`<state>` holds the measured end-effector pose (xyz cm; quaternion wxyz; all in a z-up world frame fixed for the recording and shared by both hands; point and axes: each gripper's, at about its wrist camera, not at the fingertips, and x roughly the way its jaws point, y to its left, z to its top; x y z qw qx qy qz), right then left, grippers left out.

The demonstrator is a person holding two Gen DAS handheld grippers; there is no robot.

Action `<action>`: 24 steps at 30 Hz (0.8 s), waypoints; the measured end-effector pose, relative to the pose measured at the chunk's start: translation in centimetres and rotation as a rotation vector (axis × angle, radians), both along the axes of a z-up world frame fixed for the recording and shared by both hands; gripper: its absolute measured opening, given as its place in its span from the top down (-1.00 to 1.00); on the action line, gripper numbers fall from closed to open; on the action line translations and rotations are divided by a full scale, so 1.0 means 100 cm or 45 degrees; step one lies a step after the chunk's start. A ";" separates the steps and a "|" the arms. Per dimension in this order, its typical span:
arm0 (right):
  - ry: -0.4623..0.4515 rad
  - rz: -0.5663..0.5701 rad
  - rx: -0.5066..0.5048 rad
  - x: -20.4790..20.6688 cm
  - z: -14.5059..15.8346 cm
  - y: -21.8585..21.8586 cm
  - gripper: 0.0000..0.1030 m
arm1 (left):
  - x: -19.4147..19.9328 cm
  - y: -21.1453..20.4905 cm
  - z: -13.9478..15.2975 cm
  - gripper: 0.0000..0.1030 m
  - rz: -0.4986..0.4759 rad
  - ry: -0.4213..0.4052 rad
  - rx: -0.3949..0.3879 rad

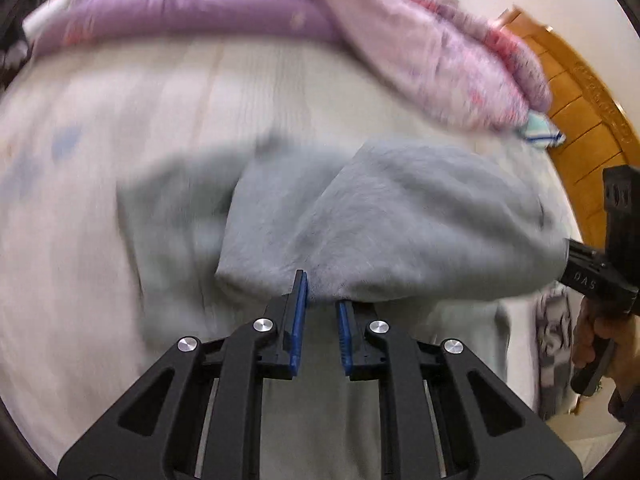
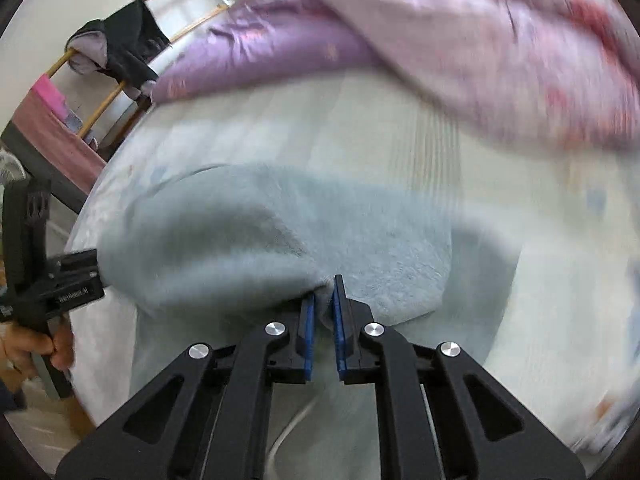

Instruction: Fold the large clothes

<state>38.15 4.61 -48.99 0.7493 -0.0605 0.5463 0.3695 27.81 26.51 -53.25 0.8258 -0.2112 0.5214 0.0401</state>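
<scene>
A bed point(image 2: 280, 128) with a pale, faintly patterned sheet fills most of both views, pretty blurred. A purple quilt point(image 2: 272, 48) is bunched along the far side, and a pink fuzzy blanket point(image 2: 520, 60) is heaped at the far right. A bamboo rack point(image 2: 108, 100) is seen at far left against a white wall, with dark clothing point(image 2: 128, 52) and a pink cloth point(image 2: 52, 96) draped on it. A wooden headboard point(image 1: 580, 120) is seen at the right in the left wrist view.
</scene>
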 end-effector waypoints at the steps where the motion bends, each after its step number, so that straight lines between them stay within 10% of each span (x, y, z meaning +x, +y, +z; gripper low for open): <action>1: 0.038 -0.015 -0.036 -0.010 -0.015 -0.004 0.84 | -0.010 -0.004 -0.011 0.72 0.022 0.034 -0.021; 7: 0.169 -0.143 -0.131 -0.033 -0.039 -0.022 0.70 | -0.048 -0.005 -0.038 0.30 0.180 0.198 -0.175; 10: 0.226 -0.213 -0.194 -0.042 -0.027 -0.035 0.40 | -0.062 0.004 -0.018 0.16 0.318 0.145 -0.298; 16: 0.275 -0.347 0.032 -0.033 0.013 -0.025 0.60 | -0.025 -0.010 0.018 -0.10 0.352 -0.011 -0.380; 20: 0.391 -0.425 0.216 -0.002 0.005 0.011 0.75 | 0.029 -0.029 0.006 -0.10 0.275 -0.011 -0.300; 24: 0.518 -0.506 0.079 0.004 -0.050 0.031 0.88 | 0.036 -0.047 -0.049 -0.08 0.290 0.262 -0.196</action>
